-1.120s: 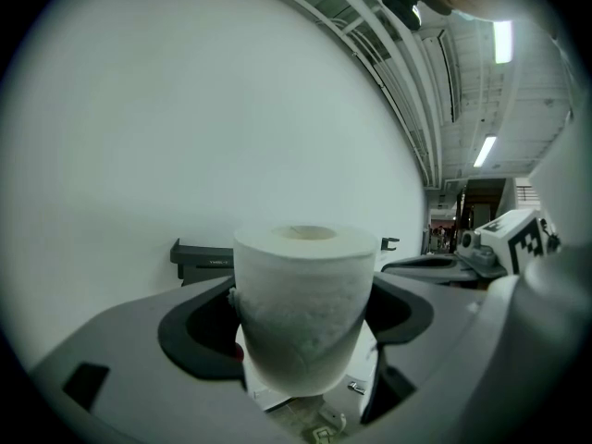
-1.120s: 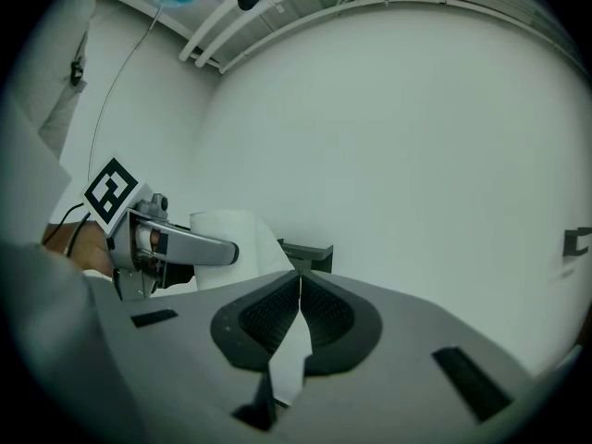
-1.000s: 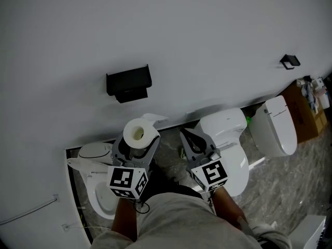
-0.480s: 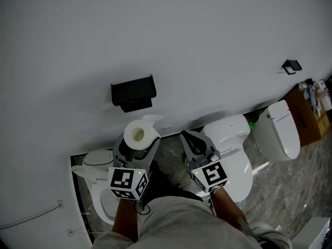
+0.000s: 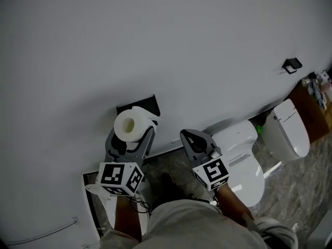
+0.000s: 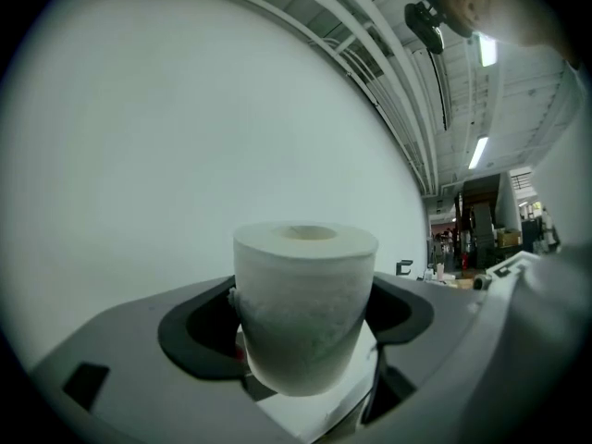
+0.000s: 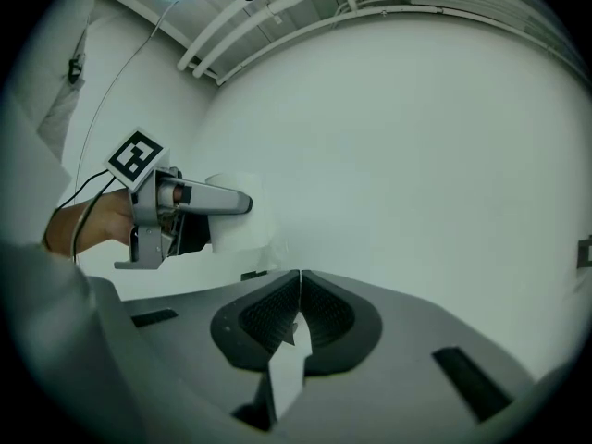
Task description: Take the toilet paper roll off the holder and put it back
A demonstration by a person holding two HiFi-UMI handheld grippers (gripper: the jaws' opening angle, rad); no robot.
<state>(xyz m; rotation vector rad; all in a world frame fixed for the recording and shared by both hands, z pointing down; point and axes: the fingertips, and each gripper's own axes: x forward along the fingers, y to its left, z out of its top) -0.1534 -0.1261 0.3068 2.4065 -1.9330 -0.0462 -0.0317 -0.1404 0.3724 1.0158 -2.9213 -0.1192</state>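
A plain white wall [image 5: 155,35] fills the frame. At centre, the black wall-mounted holder [image 5: 150,104] peeks from behind the white toilet paper roll [image 5: 128,125], which the left tongs [image 5: 128,135] grasp. The right tongs [image 5: 194,138] are clenched on nothing. If the roll meets the holder off-line, it may be knocked loose.

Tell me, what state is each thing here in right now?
toilet paper roll: off the holder, clamped between jaws.
left gripper: shut on the toilet paper roll.
right gripper: shut, holding nothing.
holder: on the wall, no roll on it.
toilet: lid down.
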